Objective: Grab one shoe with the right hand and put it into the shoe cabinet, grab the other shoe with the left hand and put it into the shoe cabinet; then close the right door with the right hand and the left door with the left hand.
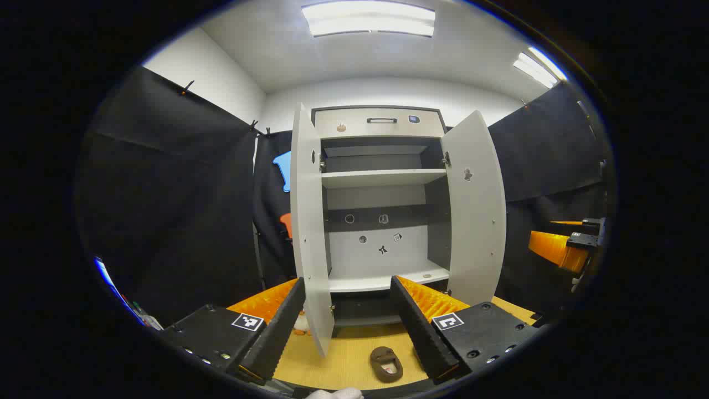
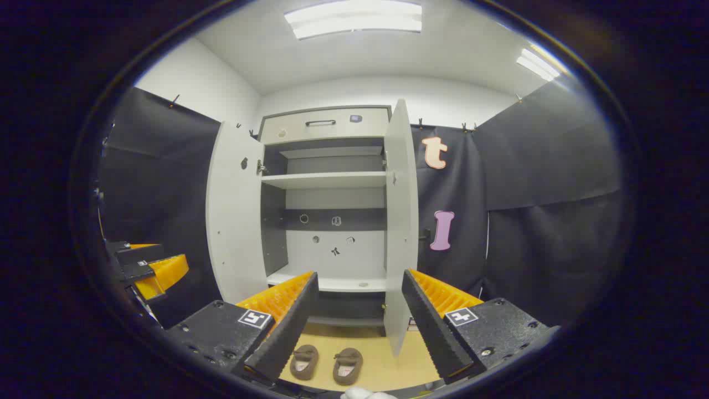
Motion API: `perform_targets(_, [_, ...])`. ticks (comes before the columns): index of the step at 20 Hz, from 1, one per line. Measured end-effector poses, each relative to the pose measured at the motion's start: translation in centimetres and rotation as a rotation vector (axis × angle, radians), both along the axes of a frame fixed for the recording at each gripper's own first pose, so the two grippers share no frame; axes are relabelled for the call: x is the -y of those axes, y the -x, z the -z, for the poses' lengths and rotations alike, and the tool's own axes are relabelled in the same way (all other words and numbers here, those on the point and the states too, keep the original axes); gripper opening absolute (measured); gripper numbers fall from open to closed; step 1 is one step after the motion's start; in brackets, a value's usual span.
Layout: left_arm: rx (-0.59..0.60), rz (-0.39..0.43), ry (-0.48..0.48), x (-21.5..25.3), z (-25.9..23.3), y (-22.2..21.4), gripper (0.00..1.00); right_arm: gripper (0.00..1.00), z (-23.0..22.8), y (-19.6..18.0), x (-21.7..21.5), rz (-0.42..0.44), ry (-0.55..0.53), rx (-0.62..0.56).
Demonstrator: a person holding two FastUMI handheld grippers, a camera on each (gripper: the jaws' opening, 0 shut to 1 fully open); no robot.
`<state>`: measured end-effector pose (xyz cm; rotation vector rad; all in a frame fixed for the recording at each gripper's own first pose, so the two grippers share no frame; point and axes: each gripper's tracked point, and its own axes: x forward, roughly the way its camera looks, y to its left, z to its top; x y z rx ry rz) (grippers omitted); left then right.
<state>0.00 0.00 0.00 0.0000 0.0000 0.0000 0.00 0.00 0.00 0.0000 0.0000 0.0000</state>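
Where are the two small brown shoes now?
In the right gripper view, the two small brown shoes lie side by side on the wooden floor before the open white cabinet.

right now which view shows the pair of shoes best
The right gripper view: both brown shoes sit side by side on the wooden floor in front of the open cabinet, between the right gripper fingers. The left gripper view shows one shoe, with a finger covering the floor beside it.
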Motion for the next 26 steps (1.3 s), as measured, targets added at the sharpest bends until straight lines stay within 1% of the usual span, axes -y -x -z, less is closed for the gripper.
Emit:
perform_targets(1, [0.001,-0.001,-0.004,-0.1,-0.1,0.0,0.94,0.99,0.0,-0.1,0.0,0.001,0.000,0.000])
perform_targets(3, [0.001,-0.003,-0.009,-0.3,0.0,0.0,0.94,0.99,0.0,0.0,-0.2,0.004,0.004,-0.001])
perform_targets(4, [0.000,-0.003,-0.008,-0.4,0.1,0.0,0.94,0.95,0.0,0.1,-0.2,0.004,0.005,0.000])
perform_targets(6, [0.002,-0.003,-0.007,-0.5,0.1,0.1,0.94,0.95,0.0,0.2,-0.2,0.007,0.006,0.001])
perform_targets(7, [0.004,-0.004,-0.009,-0.5,0.0,0.1,0.94,0.99,0.0,0.2,-0.3,0.008,0.006,0.002])
perform_targets(8, [0.005,-0.003,-0.009,-0.6,0.0,0.1,0.94,0.95,0.0,0.3,-0.2,0.010,0.006,0.002])
perform_targets(9, [0.005,-0.001,-0.008,-0.6,0.0,0.1,0.94,0.95,-0.1,0.3,-0.2,0.011,0.007,0.002])
perform_targets(10, [0.004,-0.001,-0.008,-0.6,0.0,0.1,0.94,0.99,0.0,0.2,-0.3,0.012,0.008,0.002])
perform_targets(15, [-0.007,-0.001,-0.012,-0.9,0.6,0.4,0.94,0.99,0.4,0.1,-0.8,0.005,0.017,-0.009])
perform_targets(17, [-0.009,-0.003,-0.015,-1.2,0.8,0.3,0.95,0.99,1.3,-0.2,-1.2,0.000,0.023,-0.022])
perform_targets(20, [-0.021,-0.003,-0.017,-1.6,1.3,0.4,0.95,0.99,4.6,-0.9,-1.8,-0.010,0.047,-0.085])
perform_targets(21, [-0.027,0.000,-0.015,-1.7,1.5,0.5,0.95,0.95,6.3,-1.2,-1.8,-0.005,0.058,-0.123])
perform_targets(22, [-0.030,0.001,-0.016,-1.9,1.8,0.5,0.95,0.99,8.2,-1.4,-2.1,-0.017,0.064,-0.156])
perform_targets(25, [-0.037,-0.001,-0.025,-2.2,2.6,0.3,0.95,0.99,15.8,-2.3,-3.2,-0.066,0.109,-0.329])
perform_targets(26, [-0.047,-0.003,-0.031,-2.3,3.1,0.1,0.95,0.99,18.3,-2.4,-3.7,-0.087,0.107,-0.381])
